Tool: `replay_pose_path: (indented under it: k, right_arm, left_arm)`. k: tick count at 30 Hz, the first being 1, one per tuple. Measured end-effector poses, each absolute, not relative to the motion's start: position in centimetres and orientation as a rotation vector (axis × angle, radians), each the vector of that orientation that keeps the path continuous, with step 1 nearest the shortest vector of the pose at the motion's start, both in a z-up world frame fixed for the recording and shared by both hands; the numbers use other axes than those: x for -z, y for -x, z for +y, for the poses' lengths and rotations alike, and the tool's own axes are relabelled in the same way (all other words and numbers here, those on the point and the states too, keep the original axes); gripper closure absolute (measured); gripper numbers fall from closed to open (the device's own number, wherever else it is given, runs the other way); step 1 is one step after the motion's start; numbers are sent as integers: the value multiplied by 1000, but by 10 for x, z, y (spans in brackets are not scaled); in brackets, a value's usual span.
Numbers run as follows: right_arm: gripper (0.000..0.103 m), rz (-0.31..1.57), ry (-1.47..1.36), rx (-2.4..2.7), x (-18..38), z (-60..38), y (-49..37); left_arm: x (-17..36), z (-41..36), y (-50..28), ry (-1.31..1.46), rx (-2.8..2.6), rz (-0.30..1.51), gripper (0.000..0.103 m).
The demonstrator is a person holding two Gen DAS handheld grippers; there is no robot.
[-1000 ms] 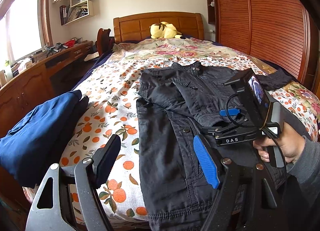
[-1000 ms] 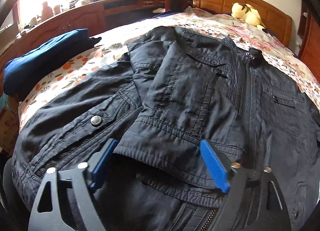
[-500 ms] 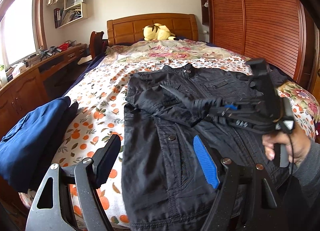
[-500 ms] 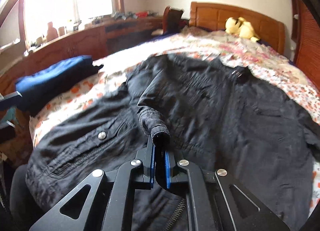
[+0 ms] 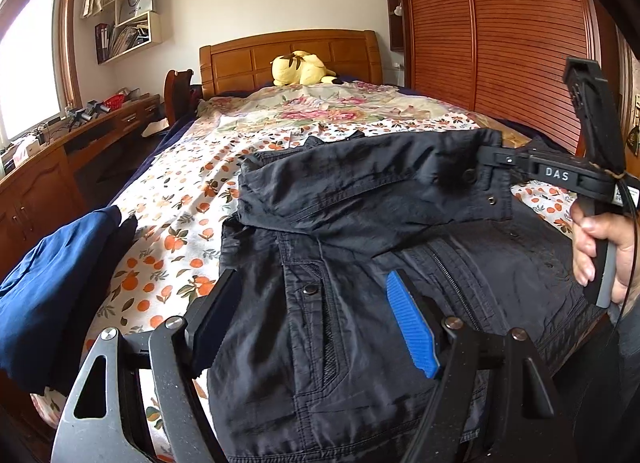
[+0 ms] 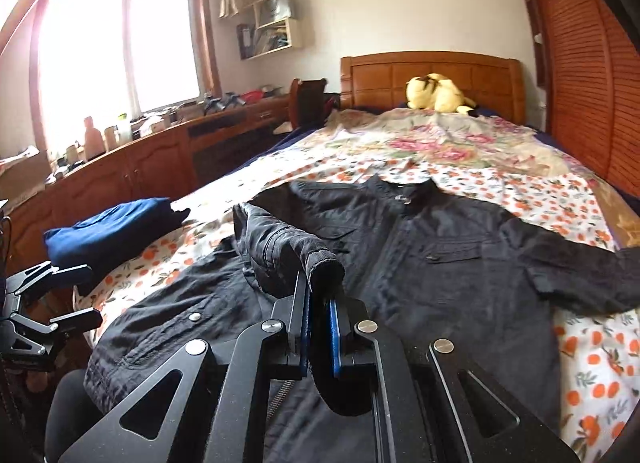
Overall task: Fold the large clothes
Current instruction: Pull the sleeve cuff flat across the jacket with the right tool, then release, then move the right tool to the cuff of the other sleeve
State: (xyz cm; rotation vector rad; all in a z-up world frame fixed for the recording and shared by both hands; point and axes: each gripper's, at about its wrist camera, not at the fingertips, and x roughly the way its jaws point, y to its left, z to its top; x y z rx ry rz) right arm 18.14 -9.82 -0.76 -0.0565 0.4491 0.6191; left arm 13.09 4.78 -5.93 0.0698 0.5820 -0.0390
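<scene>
A black jacket [image 5: 360, 263] lies front up on the flowered bed, collar toward the headboard; it also shows in the right wrist view [image 6: 440, 255]. My right gripper [image 6: 320, 327] is shut on the cuff of the jacket's sleeve [image 6: 280, 243] and holds it raised over the jacket body. In the left wrist view that gripper [image 5: 490, 157] holds the sleeve [image 5: 360, 187] stretched across the chest. My left gripper [image 5: 316, 319] is open and empty, low over the jacket's near hem. The other sleeve [image 6: 580, 267] lies flat to the right.
A folded blue garment [image 5: 52, 275] lies at the bed's left edge, also in the right wrist view [image 6: 108, 235]. A yellow plush toy [image 5: 300, 69] sits by the wooden headboard [image 5: 288, 51]. A wooden desk [image 6: 140, 159] runs along the left; a slatted wardrobe [image 5: 500, 31] stands on the right.
My right gripper shut on the sleeve cuff, then lifted it and carried it up and rightward across the jacket. My left gripper stayed open and drifted slightly lower over the hem.
</scene>
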Motion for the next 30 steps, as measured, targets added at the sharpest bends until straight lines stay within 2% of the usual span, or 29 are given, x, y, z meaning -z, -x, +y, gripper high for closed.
replay_pose_path:
  k: [6, 13, 18, 20, 24, 30]
  right_arm:
    - [95, 481, 45, -504, 18, -133, -186]
    - [95, 620, 66, -395, 61, -146, -205]
    - [75, 624, 110, -319, 72, -143, -209]
    - [63, 624, 95, -305, 70, -143, -211]
    - [60, 634, 49, -329, 69, -145, -217]
    - [59, 688, 72, -352, 79, -148, -228]
  left_arm:
    - [62, 38, -146, -57, 56, 576, 27]
    - [75, 20, -187, -41, 98, 585, 27]
    - [81, 8, -219, -39, 131, 579, 27]
    - [83, 1, -232, -38, 147, 574, 27]
    - [86, -9, -252, -30, 177, 566, 27]
    - [95, -18, -276, -26, 201, 572, 27]
